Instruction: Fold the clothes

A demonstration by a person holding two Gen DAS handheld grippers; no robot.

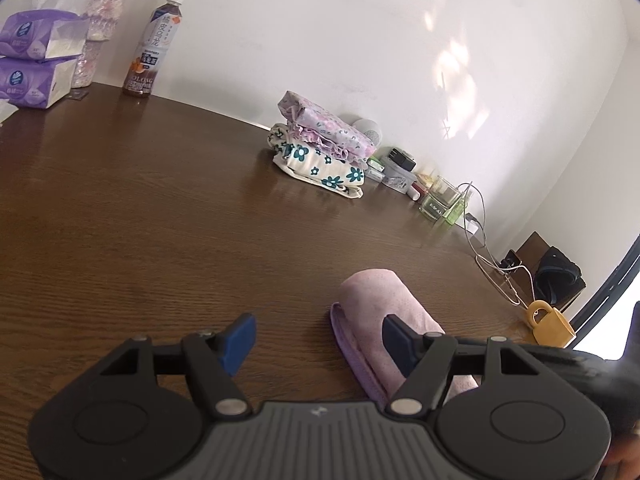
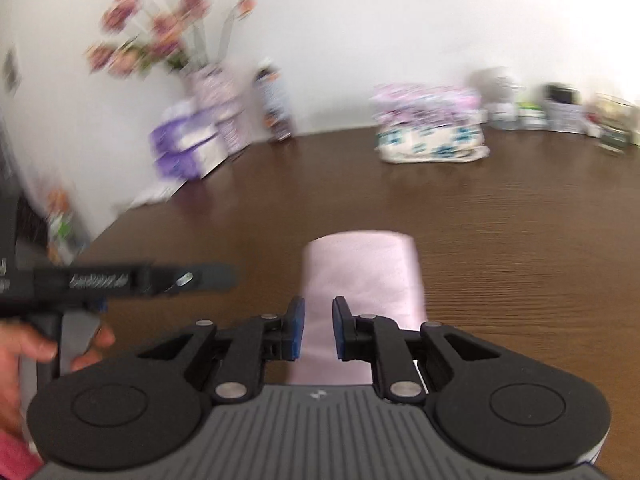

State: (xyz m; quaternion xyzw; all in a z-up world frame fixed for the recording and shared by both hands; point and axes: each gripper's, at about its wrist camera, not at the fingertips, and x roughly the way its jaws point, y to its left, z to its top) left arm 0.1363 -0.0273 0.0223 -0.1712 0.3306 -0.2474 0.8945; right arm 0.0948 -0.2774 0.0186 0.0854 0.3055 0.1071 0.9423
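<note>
Blurring rt view; pink cloth cut by tool.

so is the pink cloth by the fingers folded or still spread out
Folded. The pale pink fleecy cloth lies as a narrow, thick, layered strip on the dark brown wooden table, its far end rounded over and a purple edge showing along one side.

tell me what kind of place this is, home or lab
Most likely a home, on a living or dining room table against a plain wall: tissue packs, a bottled tea, a vase of flowers and a stack of folded clothes sit along it.
</note>
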